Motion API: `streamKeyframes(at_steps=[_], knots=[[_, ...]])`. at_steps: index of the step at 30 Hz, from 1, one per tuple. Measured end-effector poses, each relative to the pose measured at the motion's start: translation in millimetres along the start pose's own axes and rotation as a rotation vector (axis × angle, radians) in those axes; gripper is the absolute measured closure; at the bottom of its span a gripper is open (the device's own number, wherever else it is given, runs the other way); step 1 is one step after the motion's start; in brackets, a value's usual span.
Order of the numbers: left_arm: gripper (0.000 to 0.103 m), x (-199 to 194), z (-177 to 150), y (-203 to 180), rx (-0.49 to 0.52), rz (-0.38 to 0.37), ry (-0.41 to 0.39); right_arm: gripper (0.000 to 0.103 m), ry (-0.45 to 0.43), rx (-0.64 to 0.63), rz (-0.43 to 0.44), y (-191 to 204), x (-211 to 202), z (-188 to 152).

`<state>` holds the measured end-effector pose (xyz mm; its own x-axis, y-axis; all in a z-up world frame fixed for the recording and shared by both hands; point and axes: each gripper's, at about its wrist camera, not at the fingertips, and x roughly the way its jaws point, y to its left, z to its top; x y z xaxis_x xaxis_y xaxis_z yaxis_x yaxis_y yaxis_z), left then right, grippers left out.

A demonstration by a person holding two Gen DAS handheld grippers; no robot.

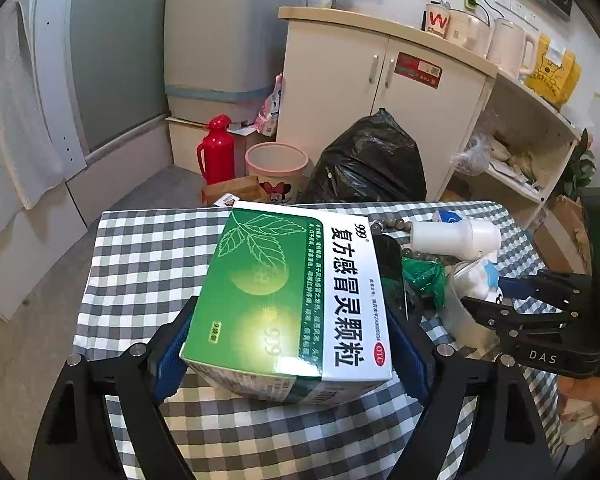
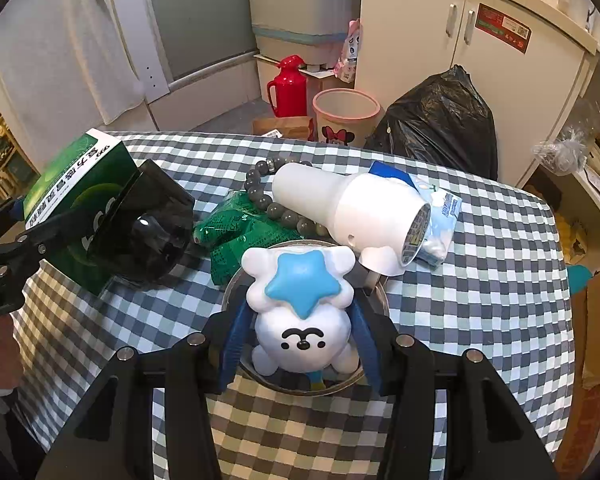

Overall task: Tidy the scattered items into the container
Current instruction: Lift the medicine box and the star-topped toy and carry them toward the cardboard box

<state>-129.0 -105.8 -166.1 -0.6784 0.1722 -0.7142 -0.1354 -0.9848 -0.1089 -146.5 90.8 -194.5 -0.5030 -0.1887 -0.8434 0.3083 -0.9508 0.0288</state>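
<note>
My left gripper (image 1: 292, 316) is shut on a green and white medicine box (image 1: 300, 280), held tilted just above the checked tablecloth (image 1: 148, 256). That box (image 2: 72, 176) also shows at the far left of the right wrist view, beside a dark see-through container (image 2: 152, 232) lying on its side. My right gripper (image 2: 296, 308) is shut on a white toy with a blue star (image 2: 300, 320), which sits in a round metal bowl (image 2: 232, 284). From the left wrist view the right gripper (image 1: 496, 292) reaches in from the right.
A white bottle (image 2: 340, 208), a grey bead bracelet (image 2: 260, 196), a green packet (image 2: 236, 236) and a blue tissue pack (image 2: 440, 216) lie behind the bowl. Beyond the table stand a black rubbish bag (image 2: 440, 124), a pink bin (image 2: 344, 116), a red flask (image 2: 288, 88) and a white cabinet (image 2: 460, 40).
</note>
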Motion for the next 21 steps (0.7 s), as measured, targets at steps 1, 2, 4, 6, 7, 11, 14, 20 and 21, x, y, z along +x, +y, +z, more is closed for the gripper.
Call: streamKeyframes(at_steps=[1, 2, 4, 6, 7, 11, 14, 20, 21], knots=[[0.022, -1.5, 0.9, -0.5, -0.001, 0.002, -0.005, 0.054, -0.003, 0.001, 0.000, -0.2, -0.4, 0.1], [0.022, -4.5, 1.3, 0.6, -0.006, -0.001, -0.017, 0.054, -0.006, 0.002, 0.000, 0.2, -1.3, 0.5], [0.023, -8.8, 1.8, 2.6, -0.016, -0.001, -0.033, 0.054, -0.010, 0.000, 0.001, 1.4, -3.3, 0.8], [0.023, -10.8, 2.5, 4.0, -0.023, 0.002, -0.036, 0.055, -0.020, -0.002, 0.005, 1.9, -7.2, 0.3], [0.023, -11.4, 2.7, 4.5, -0.025, 0.003, -0.038, 0.055, -0.025, 0.000, 0.006, 2.0, -8.8, 0.4], [0.023, -18.7, 5.6, -0.6, -0.015, 0.020, -0.059, 0.055, -0.053, 0.008, 0.011, 0.1, -21.1, 0.5], [0.023, -29.3, 9.5, -5.4, -0.010, 0.027, -0.080, 0.055, -0.081, 0.014, 0.017, -1.8, -33.4, 0.7], [0.023, -49.1, 17.0, -16.1, -0.016, 0.064, -0.116, 0.055, -0.139, 0.022, 0.043, -5.5, -60.6, 2.4], [0.023, -52.2, 18.3, -18.1, -0.014, 0.067, -0.122, 0.055, -0.150, 0.023, 0.049, -5.9, -65.1, 2.0]])
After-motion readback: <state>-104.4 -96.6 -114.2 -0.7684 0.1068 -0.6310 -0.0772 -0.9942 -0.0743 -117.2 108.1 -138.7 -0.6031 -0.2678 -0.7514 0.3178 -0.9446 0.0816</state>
